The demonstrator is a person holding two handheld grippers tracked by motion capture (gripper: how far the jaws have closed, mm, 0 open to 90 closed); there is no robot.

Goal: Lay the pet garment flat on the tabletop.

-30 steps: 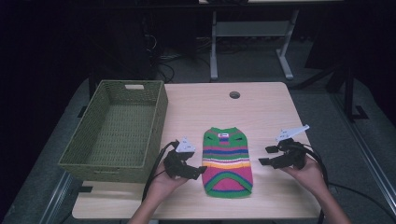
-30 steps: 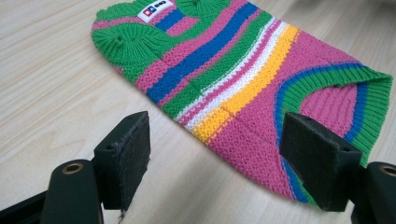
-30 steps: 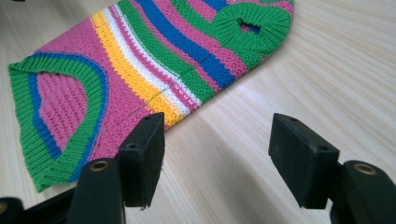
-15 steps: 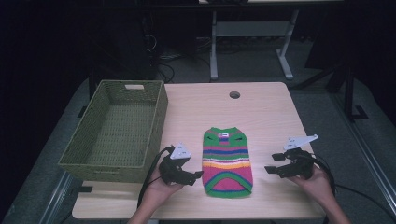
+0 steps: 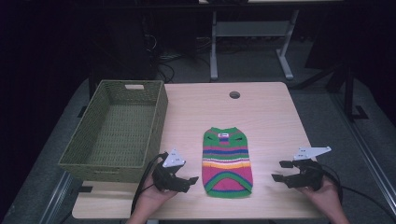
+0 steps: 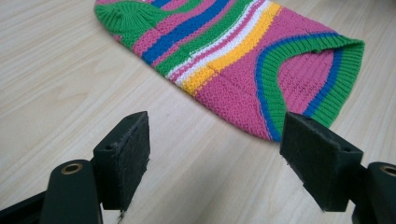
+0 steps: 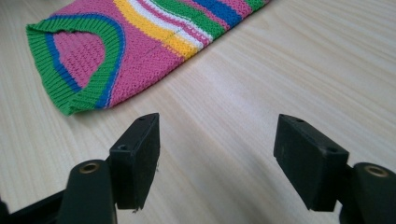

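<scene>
Broadly, the table (image 5: 266, 116) carries a green woven basket (image 5: 116, 128) at its left and a striped knitted sweater (image 5: 227, 161) lying flat near the front edge. Left hand-held gripper (image 5: 192, 181) gapes empty beside its hem; right hand-held gripper (image 5: 279, 171), just been opening, holds nothing.

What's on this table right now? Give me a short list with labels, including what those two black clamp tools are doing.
Garment: small striped knitted sweater in pink, green, blue, yellow and white, lying flat on the table
Container: green woven basket, nothing inside, left of the sweater
Surface: light wooden table
Left gripper: jaws open, nothing between them, beside the sweater's left edge
Right gripper: jaws open after widening, nothing between them, right of the sweater
</scene>
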